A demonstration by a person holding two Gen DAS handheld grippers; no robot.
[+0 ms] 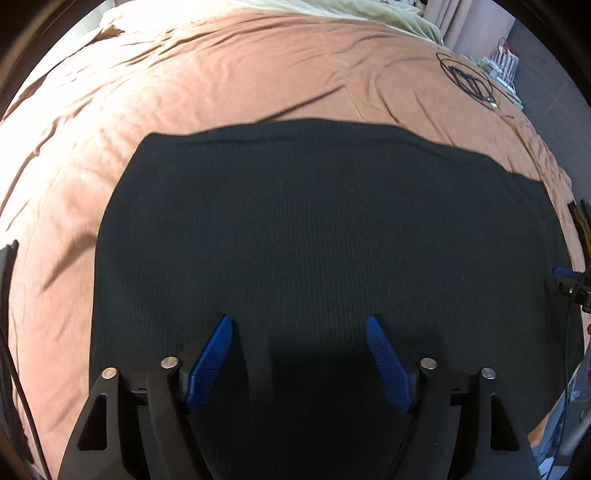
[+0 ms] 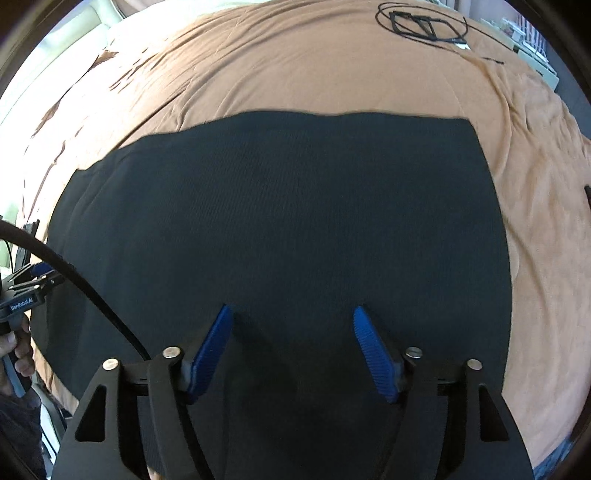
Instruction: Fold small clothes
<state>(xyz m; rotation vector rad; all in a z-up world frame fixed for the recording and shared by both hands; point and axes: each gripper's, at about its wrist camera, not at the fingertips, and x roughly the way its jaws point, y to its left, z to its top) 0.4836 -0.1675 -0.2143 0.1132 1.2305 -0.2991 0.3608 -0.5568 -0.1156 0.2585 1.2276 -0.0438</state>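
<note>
A dark ribbed garment [image 1: 314, 229] lies spread flat on the orange bedcover [image 1: 207, 81]; it also shows in the right wrist view [image 2: 288, 206]. My left gripper [image 1: 300, 325] hovers over the garment's near part, jaws wide open, blue pads [image 1: 212, 360] empty. My right gripper [image 2: 292, 317] is also wide open and empty over the garment's near part, blue pads [image 2: 375, 354] apart. The right gripper shows at the right edge of the left wrist view [image 1: 570, 282]; the left gripper, held by a hand, shows at the left edge of the right wrist view [image 2: 26, 291].
A coiled black cable [image 2: 421, 22] lies on the bedcover [image 2: 295, 62] at the far right, also in the left wrist view [image 1: 469, 81]. A pale blanket [image 1: 332, 9] lies at the far end. Shelves with clutter [image 1: 504, 64] stand beyond the bed's right side.
</note>
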